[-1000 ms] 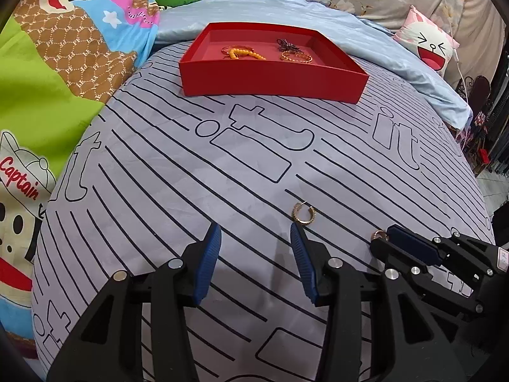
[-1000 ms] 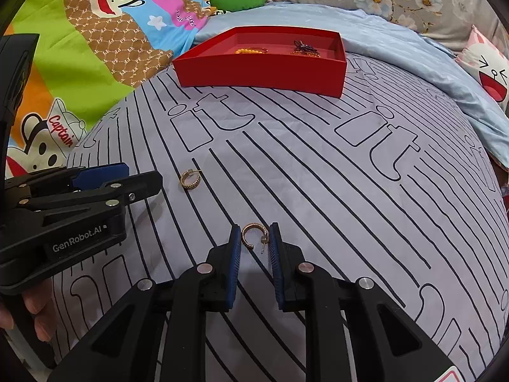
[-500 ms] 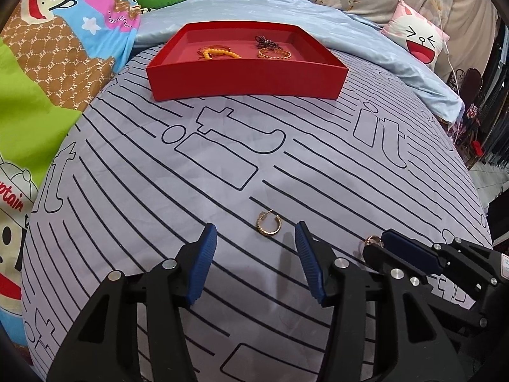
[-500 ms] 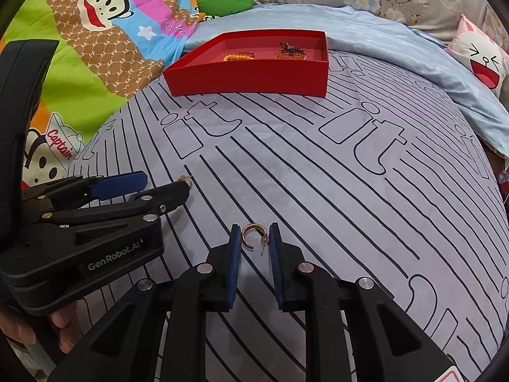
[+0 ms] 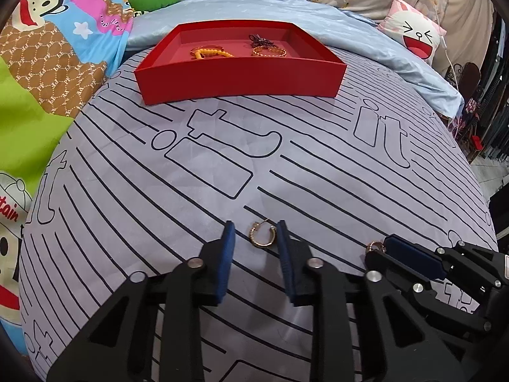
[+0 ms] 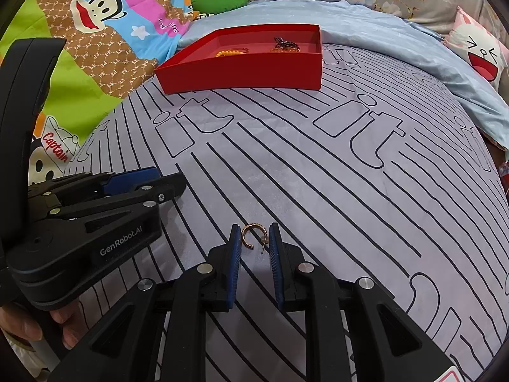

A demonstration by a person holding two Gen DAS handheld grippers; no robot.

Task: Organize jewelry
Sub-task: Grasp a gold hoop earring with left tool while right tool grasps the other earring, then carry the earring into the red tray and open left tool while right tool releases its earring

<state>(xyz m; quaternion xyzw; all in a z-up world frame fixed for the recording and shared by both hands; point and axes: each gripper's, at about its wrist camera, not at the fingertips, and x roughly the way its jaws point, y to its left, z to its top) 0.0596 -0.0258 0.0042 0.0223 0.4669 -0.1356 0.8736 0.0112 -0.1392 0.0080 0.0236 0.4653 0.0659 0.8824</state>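
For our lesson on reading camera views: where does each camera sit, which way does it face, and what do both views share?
Left wrist: on the left gripper, looking forward along its fingers at a gold earring between them; the right gripper shows lower right.
Right wrist: on the right gripper, facing a second earring; the left gripper and the person's fingers show at left.
Shared: the red tray far ahead on the striped sheet.

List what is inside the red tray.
In the red tray lie an orange bead bracelet, a gold chain bracelet and a dark beaded piece. The near wall hides the front strip of the tray floor, so anything lying there cannot be seen.
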